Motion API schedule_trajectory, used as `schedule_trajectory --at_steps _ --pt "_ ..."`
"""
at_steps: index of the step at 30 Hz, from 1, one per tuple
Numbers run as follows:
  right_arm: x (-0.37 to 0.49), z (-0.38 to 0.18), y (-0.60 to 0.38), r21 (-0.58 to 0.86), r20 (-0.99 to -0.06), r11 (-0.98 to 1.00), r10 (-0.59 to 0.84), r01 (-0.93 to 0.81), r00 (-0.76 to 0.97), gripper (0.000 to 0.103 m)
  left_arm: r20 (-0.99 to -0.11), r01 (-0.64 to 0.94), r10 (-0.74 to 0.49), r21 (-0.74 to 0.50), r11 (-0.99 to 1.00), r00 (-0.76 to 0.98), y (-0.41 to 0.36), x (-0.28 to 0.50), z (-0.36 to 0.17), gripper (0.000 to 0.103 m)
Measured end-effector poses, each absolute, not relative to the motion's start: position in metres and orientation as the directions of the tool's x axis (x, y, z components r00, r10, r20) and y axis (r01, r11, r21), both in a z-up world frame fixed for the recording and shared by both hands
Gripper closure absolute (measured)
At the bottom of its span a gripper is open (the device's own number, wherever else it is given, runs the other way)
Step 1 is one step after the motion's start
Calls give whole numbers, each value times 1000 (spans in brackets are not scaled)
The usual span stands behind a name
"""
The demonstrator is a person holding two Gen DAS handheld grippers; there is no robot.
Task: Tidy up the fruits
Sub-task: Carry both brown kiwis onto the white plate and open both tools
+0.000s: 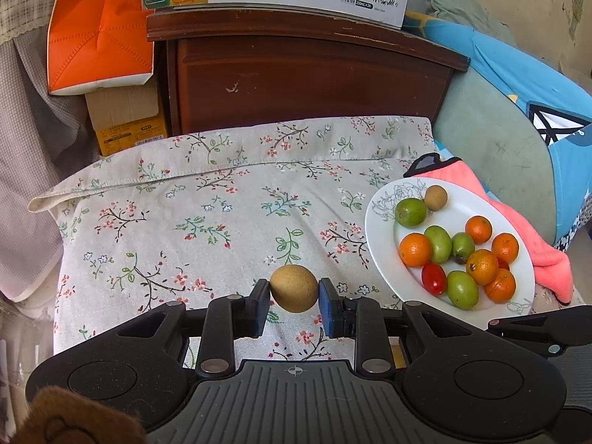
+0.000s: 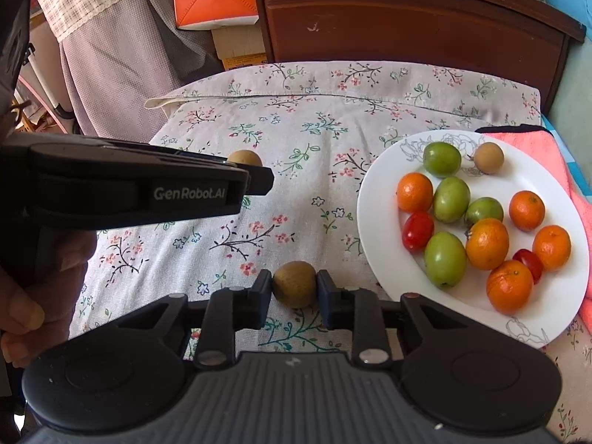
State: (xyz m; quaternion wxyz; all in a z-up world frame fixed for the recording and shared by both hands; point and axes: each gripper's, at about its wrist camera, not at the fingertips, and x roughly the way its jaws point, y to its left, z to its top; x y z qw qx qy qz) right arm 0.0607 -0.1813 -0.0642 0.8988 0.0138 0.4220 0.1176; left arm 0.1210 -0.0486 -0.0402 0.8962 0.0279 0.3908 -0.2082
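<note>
My left gripper (image 1: 294,296) is shut on a tan longan (image 1: 293,288) above the floral cloth (image 1: 207,214). In the right wrist view the left gripper (image 2: 255,174) comes in from the left with that longan (image 2: 244,157) half hidden behind it. My right gripper (image 2: 295,292) is shut on a second brownish longan (image 2: 295,284) just left of the white plate (image 2: 377,192). The plate (image 1: 377,229) holds several oranges, green fruits, two red tomatoes and one longan (image 2: 488,158).
A pink towel (image 2: 536,148) lies under the plate's far right side. A dark wooden cabinet (image 1: 307,77) stands behind the cloth, with cardboard boxes on top and an orange bag (image 1: 100,29) to its left. Blue and green cushions (image 1: 518,111) lie at the right.
</note>
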Motion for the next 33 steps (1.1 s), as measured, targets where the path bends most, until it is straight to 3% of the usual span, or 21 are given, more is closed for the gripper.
schedule_trajectory --at_steps 5,17,25,33 --pt "58 -59 -181 118 -749 971 223 -206 624 77 -704 383 -350 -119 916 618 -49 122 -38 77" --pt "69 10 -261 186 -606 982 122 -9 786 77 -604 492 -488 -177 853 630 -84 126 -8 77" --pt "87 6 -319 215 -610 958 -19 189 793 77 -584 562 -541 -168 810 605 -131 136 -11 77" --pt "103 -9 -329 210 -638 949 -51 236 769 77 -593 610 -573 -166 775 566 -164 142 -26 77"
